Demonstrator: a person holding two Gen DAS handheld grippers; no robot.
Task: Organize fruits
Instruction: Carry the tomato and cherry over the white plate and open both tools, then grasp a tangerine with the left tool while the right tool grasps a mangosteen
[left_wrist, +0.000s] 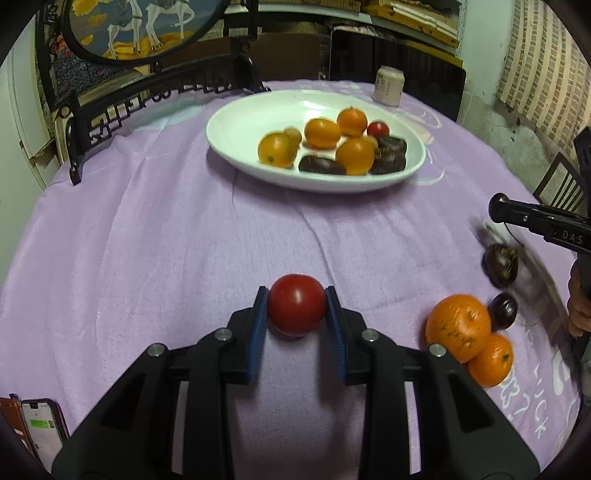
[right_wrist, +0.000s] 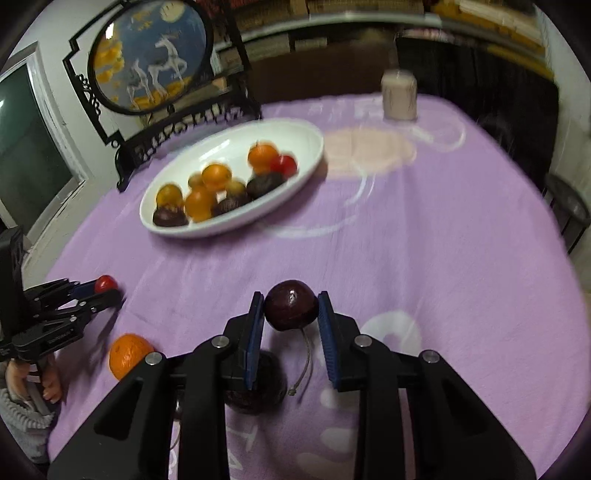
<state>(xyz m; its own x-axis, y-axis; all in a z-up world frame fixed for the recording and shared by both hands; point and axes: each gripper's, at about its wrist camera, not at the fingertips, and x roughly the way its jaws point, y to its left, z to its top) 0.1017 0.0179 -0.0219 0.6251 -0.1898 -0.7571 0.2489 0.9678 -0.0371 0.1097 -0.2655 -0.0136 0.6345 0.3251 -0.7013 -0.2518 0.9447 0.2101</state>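
My left gripper (left_wrist: 296, 306) is shut on a red tomato (left_wrist: 296, 304), its blue pads pressing both sides just above the purple cloth. The right gripper (right_wrist: 291, 308) is shut on a dark purple plum (right_wrist: 291, 304), held over the cloth. From the right wrist view the left gripper (right_wrist: 101, 290) shows at the far left with the tomato (right_wrist: 105, 283) in it. A white oval dish (left_wrist: 236, 125) (right_wrist: 310, 147) farther back holds several oranges, dark fruits and a small red one. Two oranges (left_wrist: 458, 326) and two dark fruits (left_wrist: 501, 264) lie on the cloth at the right.
A can (left_wrist: 388, 85) stands behind the dish. A black carved stand with a round painted panel (left_wrist: 140, 26) rises at the back left. A phone (left_wrist: 42, 430) lies at the near left edge. Under the right gripper lies another dark fruit (right_wrist: 266, 391), and an orange (right_wrist: 127, 354).
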